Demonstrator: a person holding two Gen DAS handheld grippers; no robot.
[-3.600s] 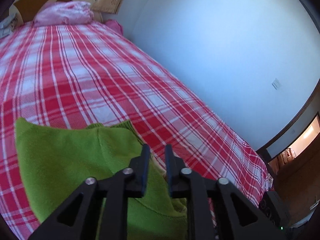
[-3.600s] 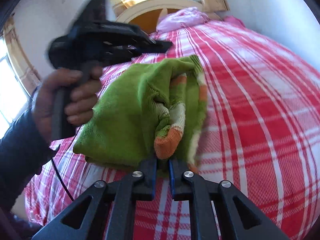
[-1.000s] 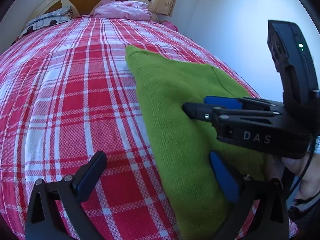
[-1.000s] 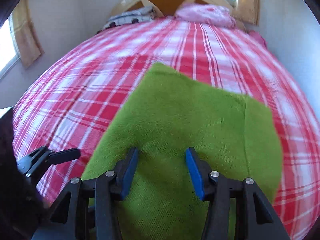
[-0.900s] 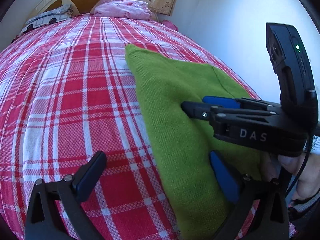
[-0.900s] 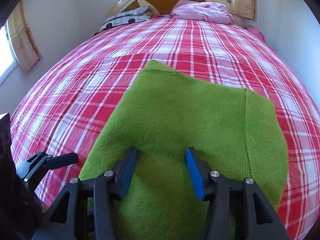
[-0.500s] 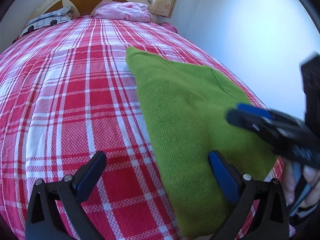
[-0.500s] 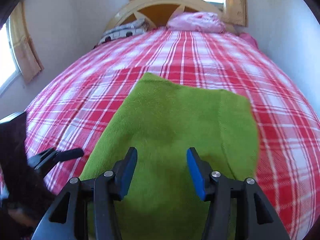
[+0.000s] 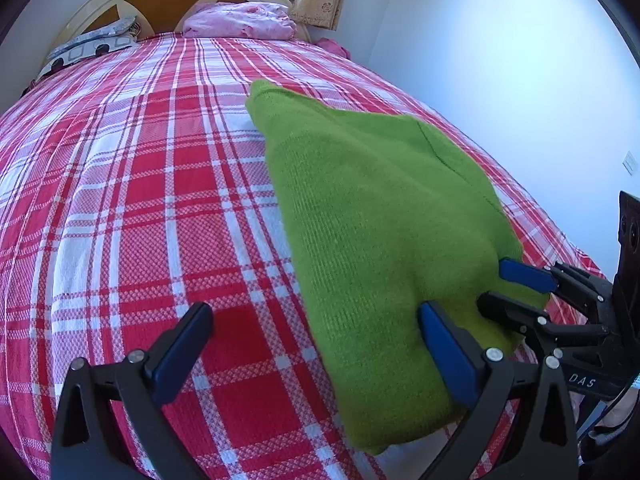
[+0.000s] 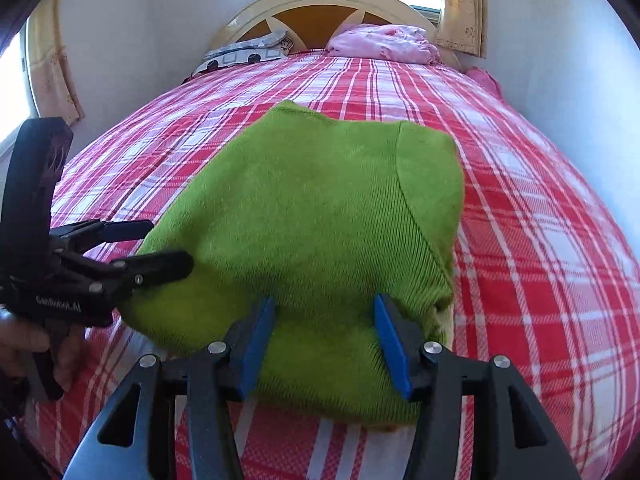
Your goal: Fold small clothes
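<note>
With both the left gripper (image 9: 312,352) and right gripper (image 10: 324,340) spread wide over the folded green sweater (image 10: 320,216) lying on the plaid bed (image 9: 140,200), press flat gently, smoothing outward without dragging the fold.

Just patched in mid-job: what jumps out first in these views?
A bright green knitted sweater, folded, lies on the red-and-white plaid bedspread toward the bed's near end. Both grippers hover open at its near edge. Beyond, a pink bundle rests against the headboard.
</note>
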